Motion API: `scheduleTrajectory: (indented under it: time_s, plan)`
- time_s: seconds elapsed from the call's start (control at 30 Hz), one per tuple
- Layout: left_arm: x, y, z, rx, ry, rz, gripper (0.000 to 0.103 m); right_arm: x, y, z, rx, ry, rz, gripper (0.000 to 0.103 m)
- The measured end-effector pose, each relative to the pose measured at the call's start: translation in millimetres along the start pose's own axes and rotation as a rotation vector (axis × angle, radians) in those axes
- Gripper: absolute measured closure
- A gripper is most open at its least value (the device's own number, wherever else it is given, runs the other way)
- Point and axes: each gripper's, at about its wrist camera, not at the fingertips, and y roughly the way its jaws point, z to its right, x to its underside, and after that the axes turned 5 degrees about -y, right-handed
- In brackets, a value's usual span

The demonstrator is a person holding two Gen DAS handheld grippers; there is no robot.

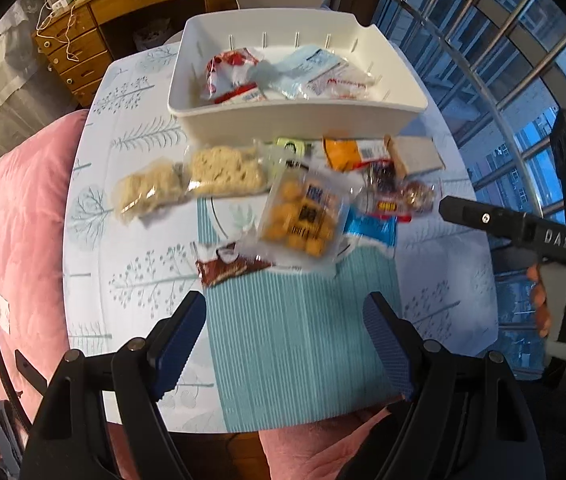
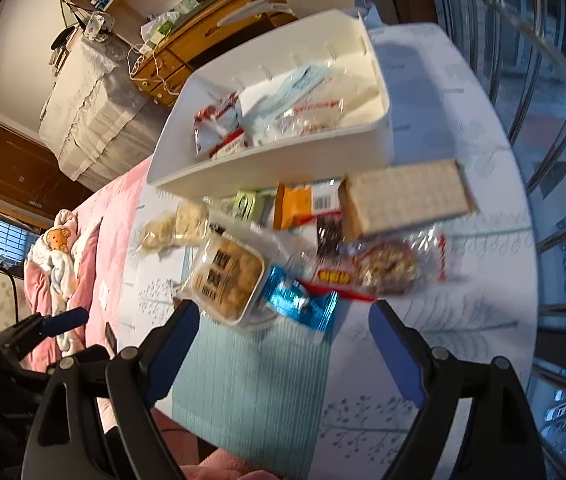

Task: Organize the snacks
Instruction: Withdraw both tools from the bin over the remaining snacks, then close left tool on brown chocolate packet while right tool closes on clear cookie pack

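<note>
A white bin (image 1: 299, 114) (image 2: 279, 164) stands at the far side of the table and holds a red-and-white packet (image 1: 229, 74) (image 2: 219, 124) and pale blue packets (image 1: 307, 66). In front of it lies a heap of snacks: two noodle blocks (image 1: 187, 180), a tray of golden balls (image 1: 303, 216) (image 2: 225, 274), a blue wrapper (image 1: 375, 228) (image 2: 301, 302), a brown packet (image 1: 229, 266), an orange pack (image 1: 349, 152) (image 2: 295, 204), a cracker box (image 2: 407, 196). My left gripper (image 1: 287, 336) hovers open above the teal mat, short of the brown packet. My right gripper (image 2: 283, 340) is open just before the blue wrapper.
The round table (image 1: 135, 240) wears a white cloth with tree prints and a teal striped mat (image 1: 295, 352). A pink bedspread (image 1: 19, 208) lies left, window bars (image 1: 503, 52) right. In the left wrist view the right gripper's body (image 1: 531, 228) and a hand (image 1: 543, 304) show at right.
</note>
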Motion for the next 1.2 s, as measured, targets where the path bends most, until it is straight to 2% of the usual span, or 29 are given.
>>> scheduleTrajectory:
  time_s: [0.27, 0.43, 0.57, 1.0, 1.2]
  plan:
    - [18.3, 11.9, -16.5, -0.004, 0.128, 0.049, 0.023, 18.9, 13.6, -8.0, -0.031, 0.08, -0.055, 0.016]
    - [18.1, 19.0, -36.3, 0.036, 0.186, 0.109, 0.023, 24.3, 27.8, -16.9, -0.051, 0.168, -0.073, 0.016]
    - [12.2, 25.0, -53.5, 0.077, 0.229, 0.124, 0.023, 27.4, 36.6, -25.3, -0.058, 0.237, -0.064, 0.016]
    - [-12.9, 60.0, -95.7, 0.184, 0.432, 0.066, 0.024, 35.1, 73.1, -33.0, -0.066, 0.554, -0.017, 0.016]
    - [-21.4, 83.5, -99.0, 0.194, 0.551, 0.02, 0.027, 33.5, 89.9, -37.2, -0.032, 0.676, 0.014, 0.012]
